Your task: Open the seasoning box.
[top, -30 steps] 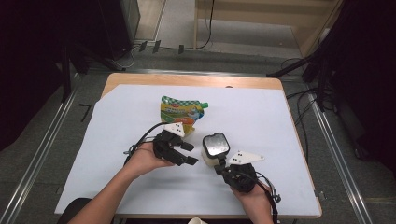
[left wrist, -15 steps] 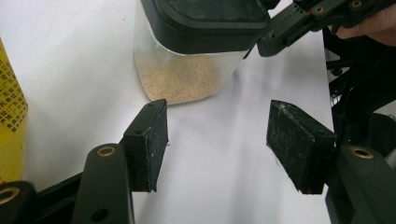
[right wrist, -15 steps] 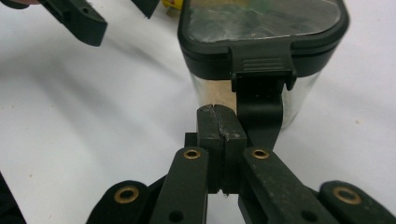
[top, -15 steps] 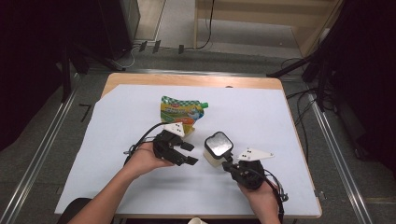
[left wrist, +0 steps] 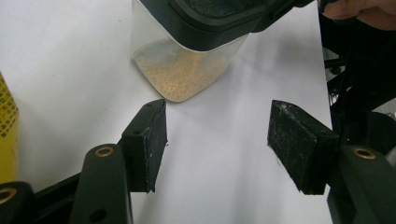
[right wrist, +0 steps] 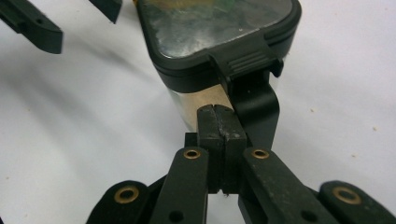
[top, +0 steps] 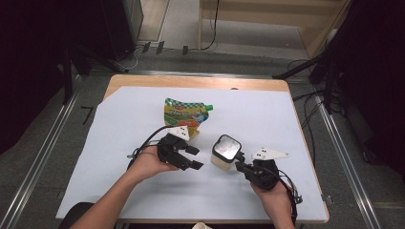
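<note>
Clear lidded container point(top: 225, 151) of tan granules sits mid-table, at 5 o'clock from the pouch point(top: 184, 113); right gripper point(right wrist: 223, 122), jaws pressed together, nudges its latch tab, left gripper point(left wrist: 217, 142) spread: brace the base first.

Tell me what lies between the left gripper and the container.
Nothing: in the left gripper view, bare white sheet separates the left gripper from the container.

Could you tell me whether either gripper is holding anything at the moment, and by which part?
Nothing is held. The right gripper is shut with empty jaws beside the container, below its lid latch; the left gripper is open.
</note>
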The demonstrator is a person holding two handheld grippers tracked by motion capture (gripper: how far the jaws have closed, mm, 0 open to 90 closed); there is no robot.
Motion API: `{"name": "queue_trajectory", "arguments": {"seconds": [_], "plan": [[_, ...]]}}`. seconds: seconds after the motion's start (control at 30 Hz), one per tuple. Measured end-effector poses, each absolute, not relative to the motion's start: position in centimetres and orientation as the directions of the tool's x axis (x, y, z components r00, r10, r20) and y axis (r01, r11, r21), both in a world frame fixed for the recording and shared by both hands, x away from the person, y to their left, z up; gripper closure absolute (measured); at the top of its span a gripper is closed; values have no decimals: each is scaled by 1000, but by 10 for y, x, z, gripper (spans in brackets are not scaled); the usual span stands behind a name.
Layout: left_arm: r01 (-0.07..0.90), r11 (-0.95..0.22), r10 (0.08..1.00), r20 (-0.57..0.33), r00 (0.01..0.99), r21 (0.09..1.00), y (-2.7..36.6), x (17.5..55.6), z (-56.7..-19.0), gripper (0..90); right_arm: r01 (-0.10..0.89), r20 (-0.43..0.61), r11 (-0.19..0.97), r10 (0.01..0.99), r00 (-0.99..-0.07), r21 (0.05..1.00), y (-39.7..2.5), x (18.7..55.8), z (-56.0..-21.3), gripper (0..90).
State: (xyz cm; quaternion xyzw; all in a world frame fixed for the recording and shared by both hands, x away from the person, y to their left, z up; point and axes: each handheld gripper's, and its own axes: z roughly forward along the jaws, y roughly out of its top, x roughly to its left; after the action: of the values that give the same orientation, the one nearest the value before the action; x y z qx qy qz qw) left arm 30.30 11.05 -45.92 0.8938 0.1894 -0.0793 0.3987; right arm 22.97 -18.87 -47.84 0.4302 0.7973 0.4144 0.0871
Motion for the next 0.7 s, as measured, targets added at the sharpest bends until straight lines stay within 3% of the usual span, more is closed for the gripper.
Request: {"name": "queue_trajectory", "arguments": {"seconds": [0.57, 0.7], "plan": [[371, -606, 273, -253, 928, 704, 96, 302, -459, 382, 633, 203, 307, 772, -602, 710, -212, 252, -479, 900], [358, -614, 275, -234, 932, 703, 88, 302, -457, 345, 651, 238, 285, 769, -594, 703, -218, 260, -480, 900]]}}
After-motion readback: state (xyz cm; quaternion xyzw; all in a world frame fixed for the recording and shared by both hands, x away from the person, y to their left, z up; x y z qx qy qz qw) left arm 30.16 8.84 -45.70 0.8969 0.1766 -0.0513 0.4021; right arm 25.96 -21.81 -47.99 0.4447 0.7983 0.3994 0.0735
